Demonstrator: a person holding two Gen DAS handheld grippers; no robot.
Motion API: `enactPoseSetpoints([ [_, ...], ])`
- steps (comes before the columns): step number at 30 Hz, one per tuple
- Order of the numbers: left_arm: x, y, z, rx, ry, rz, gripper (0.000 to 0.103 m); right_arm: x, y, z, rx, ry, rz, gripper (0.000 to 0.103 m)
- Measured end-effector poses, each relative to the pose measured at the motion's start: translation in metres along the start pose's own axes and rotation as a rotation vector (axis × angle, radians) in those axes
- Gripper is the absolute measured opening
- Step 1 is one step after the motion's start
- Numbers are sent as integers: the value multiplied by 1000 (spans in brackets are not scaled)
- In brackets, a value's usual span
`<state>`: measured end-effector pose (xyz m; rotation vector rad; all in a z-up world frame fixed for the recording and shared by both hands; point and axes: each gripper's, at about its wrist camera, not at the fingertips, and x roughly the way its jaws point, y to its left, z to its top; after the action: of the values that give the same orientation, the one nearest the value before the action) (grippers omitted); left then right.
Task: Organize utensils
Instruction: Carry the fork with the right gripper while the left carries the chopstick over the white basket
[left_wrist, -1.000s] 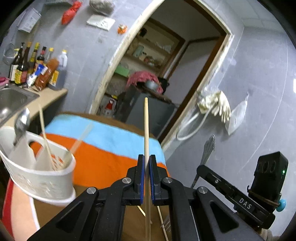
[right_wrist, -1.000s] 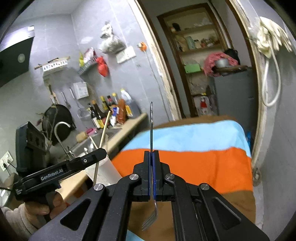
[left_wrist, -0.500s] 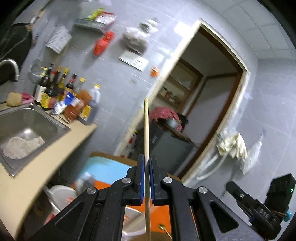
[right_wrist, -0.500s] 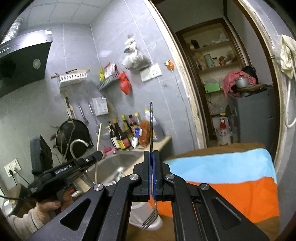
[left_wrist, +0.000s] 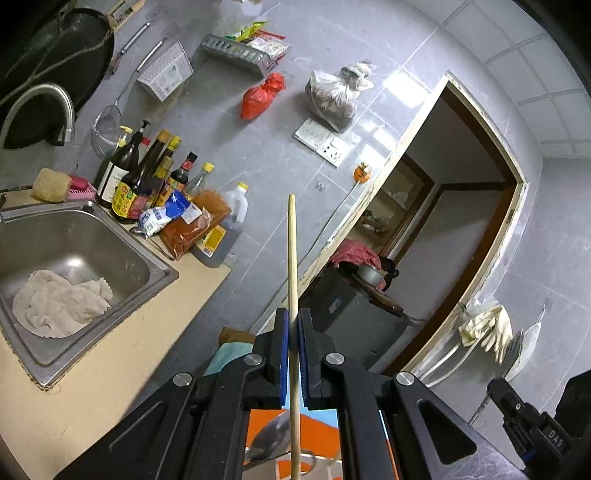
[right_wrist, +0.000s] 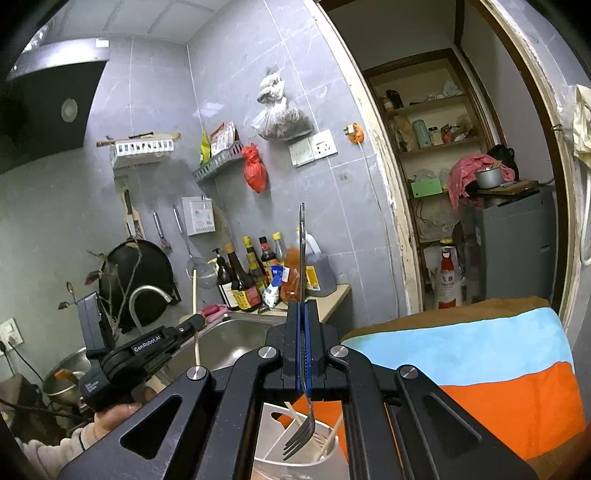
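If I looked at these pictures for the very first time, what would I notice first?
Probably the fork pinched upright in the right gripper, tines down over the white utensil holder at the bottom. Next, the long wooden chopstick clamped in the left gripper. Behind them, dark sauce bottles crowd the counter beside the metal sink.

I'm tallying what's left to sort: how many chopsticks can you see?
3: one chopstick clamped in the left gripper, two chopsticks in the white holder. More may be hidden.
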<state>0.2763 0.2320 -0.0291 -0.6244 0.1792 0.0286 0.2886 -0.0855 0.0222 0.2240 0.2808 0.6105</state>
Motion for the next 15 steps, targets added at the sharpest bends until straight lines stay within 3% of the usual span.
enactPoseSetpoints([
  [15, 1, 3, -35, 95, -2, 58, 5, 36, 10, -32, -33, 72, -56, 2],
])
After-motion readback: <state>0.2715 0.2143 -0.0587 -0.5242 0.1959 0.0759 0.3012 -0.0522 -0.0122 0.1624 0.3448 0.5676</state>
